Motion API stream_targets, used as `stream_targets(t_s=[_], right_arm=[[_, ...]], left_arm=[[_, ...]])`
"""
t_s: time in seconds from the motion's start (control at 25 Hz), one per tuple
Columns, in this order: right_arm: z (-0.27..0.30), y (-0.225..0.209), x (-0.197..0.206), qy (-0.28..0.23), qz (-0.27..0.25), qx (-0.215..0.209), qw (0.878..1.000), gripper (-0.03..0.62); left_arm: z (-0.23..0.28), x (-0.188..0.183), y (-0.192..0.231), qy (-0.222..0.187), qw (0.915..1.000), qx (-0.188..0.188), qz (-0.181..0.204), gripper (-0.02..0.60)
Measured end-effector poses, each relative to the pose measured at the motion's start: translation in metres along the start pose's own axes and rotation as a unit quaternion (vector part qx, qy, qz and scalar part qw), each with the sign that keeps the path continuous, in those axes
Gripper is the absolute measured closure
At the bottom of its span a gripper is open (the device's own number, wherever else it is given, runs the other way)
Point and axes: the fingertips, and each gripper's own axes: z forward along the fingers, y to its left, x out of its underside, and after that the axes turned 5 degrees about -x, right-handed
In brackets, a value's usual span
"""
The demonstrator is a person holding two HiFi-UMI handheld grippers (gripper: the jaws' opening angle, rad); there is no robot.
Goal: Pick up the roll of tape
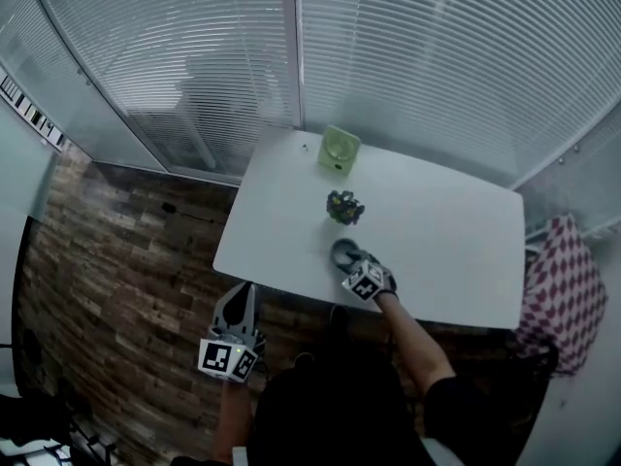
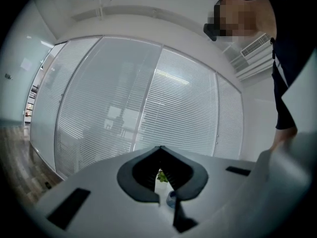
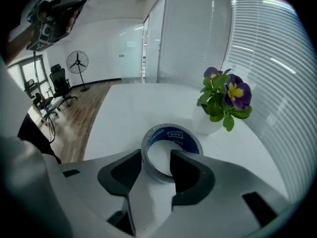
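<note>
The roll of tape (image 1: 343, 252) is grey with a blue core and lies flat on the white table (image 1: 446, 250) near its front edge. My right gripper (image 1: 351, 263) reaches down onto it from the near side. In the right gripper view the roll of tape (image 3: 173, 133) has its near wall between the jaws of the right gripper (image 3: 156, 155): one jaw is outside the roll, the other inside the hole, with a gap still showing. My left gripper (image 1: 240, 295) hangs off the table's front left, jaws together and empty; the left gripper (image 2: 159, 150) points level.
A small potted plant with purple flowers (image 1: 344, 207) (image 3: 223, 95) stands just behind the roll. A green square object (image 1: 340, 149) sits at the table's far edge by the blinds. A checkered cushion (image 1: 568, 289) is at the right. A fan (image 3: 78, 63) stands across the room.
</note>
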Motion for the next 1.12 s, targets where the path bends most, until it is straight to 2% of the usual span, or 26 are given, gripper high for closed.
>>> stream_targets(t_s=[0.12, 0.28, 0.36, 0.68, 0.8, 0.92, 1.0, 1.12], right_arm=[[0.010, 0.006, 0.007, 0.028, -0.023, -0.017, 0.999, 0.439], [0.016, 0.011, 0.013, 0.044, -0.044, -0.019, 0.998, 0.474], [0.017, 0.012, 0.013, 0.046, -0.048, -0.012, 0.998, 0.533], [0.011, 0.015, 0.009, 0.042, -0.024, -0.017, 0.999, 0.546], [-0.005, 0.008, -0.009, 0.002, 0.001, -0.001, 1.000, 0.546], [-0.027, 0.000, -0.019, -0.041, 0.056, 0.021, 0.997, 0.546], [-0.040, -0.009, -0.019, -0.069, 0.100, 0.039, 0.992, 0.546], [-0.067, -0.021, -0.038, -0.140, 0.134, 0.056, 0.979, 0.546]], left_arm=[[0.001, 0.004, 0.005, 0.002, 1.0000, -0.006, -0.006, 0.575], [0.001, 0.004, 0.005, 0.001, 1.0000, -0.005, -0.008, 0.575], [0.001, 0.003, 0.006, 0.000, 0.9999, -0.006, -0.008, 0.575], [-0.006, 0.004, 0.011, 0.003, 0.9999, -0.011, -0.010, 0.575], [-0.005, 0.005, 0.012, 0.002, 0.9999, -0.009, -0.009, 0.575], [-0.004, 0.004, 0.009, 0.001, 0.9999, -0.006, -0.009, 0.575], [-0.002, 0.004, 0.008, 0.002, 1.0000, -0.001, -0.009, 0.575], [0.000, 0.006, 0.005, 0.001, 0.9999, 0.008, -0.007, 0.575]])
